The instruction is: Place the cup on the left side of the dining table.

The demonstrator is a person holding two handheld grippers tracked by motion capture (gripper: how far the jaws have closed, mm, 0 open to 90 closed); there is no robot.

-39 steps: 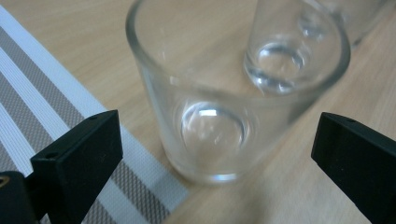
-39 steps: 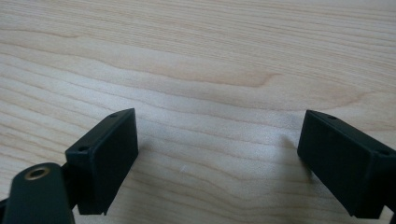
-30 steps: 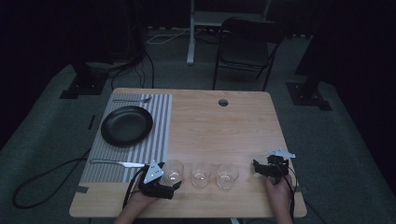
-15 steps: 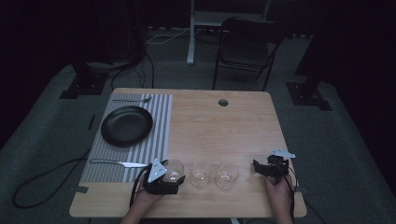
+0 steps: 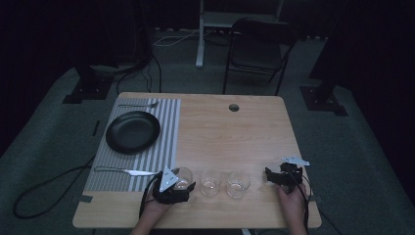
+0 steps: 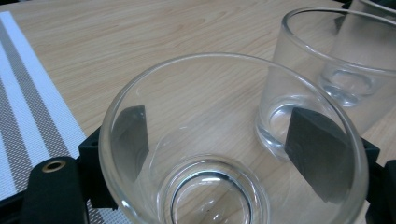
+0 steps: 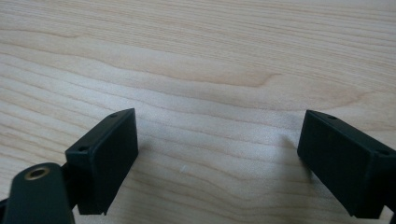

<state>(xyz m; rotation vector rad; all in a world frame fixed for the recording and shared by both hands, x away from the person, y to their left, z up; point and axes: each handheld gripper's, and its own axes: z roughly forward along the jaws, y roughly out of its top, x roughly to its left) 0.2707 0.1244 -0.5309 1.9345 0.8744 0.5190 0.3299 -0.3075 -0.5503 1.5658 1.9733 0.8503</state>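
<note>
Three clear glasses stand in a row near the table's front edge: a left glass [image 5: 183, 176], a middle glass [image 5: 211, 182] and a right glass [image 5: 238, 184]. My left gripper [image 5: 185, 183] is open, one jaw on each side of the left glass [image 6: 224, 140]. Its pads [image 6: 133, 135] show through the glass wall, and I cannot tell whether they touch it. The middle glass [image 6: 322, 70] stands just beyond. My right gripper [image 5: 270, 176] rests on the bare wood right of the row. It [image 7: 217, 154] stands open with nothing between its fingers.
A striped placemat [image 5: 166, 142] lies at the left with a black plate [image 5: 132, 131] on it, a fork [image 5: 138, 105] at its far end and a knife [image 5: 125, 171] at its near end. The table has a cable hole [image 5: 234, 107]. A chair [image 5: 259, 49] stands behind it.
My left gripper has slid right toward the left glass, and its jaws now stand around it. The right gripper has stayed where it was.
</note>
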